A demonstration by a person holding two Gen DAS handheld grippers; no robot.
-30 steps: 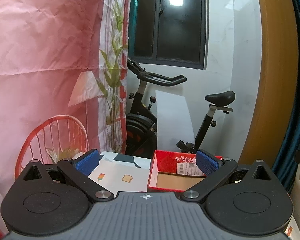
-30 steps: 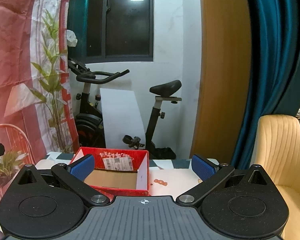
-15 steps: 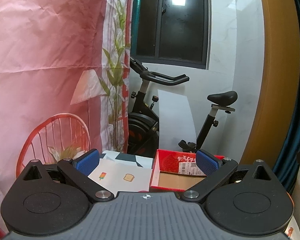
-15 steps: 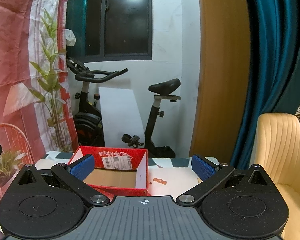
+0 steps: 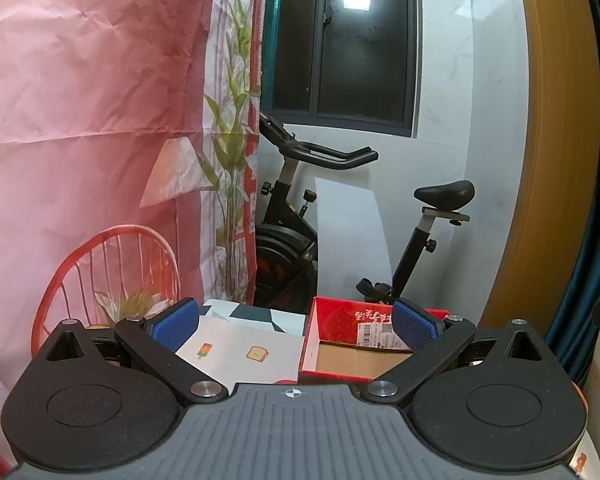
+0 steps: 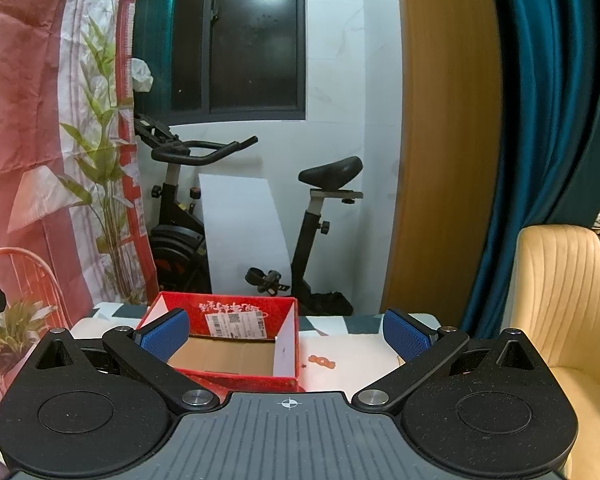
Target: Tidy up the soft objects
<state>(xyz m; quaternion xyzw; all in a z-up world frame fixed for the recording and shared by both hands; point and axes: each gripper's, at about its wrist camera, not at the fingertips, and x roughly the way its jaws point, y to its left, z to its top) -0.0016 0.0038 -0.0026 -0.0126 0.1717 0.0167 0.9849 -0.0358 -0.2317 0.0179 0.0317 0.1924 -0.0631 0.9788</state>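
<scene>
From the left wrist view, the left tool (image 5: 296, 324) stands wide open with nothing between its blue pads (image 5: 176, 324). Beyond it, at about 1 o'clock, an open red box (image 5: 340, 344) sits on the table (image 5: 244, 344), its cardboard floor bare as far as can be seen. An exercise bike (image 5: 300, 240) stands behind, at 12 o'clock.

From the right wrist view, the right tool (image 6: 286, 338) is likewise spread wide and holds nothing. The red box (image 6: 228, 344) lies at about 11 o'clock, partly behind the left pad. The table (image 6: 348, 352) shows a small orange print beside the box. A yellow chair (image 6: 564, 300) stands at 3 o'clock. No soft object can be made out in either view.
</scene>
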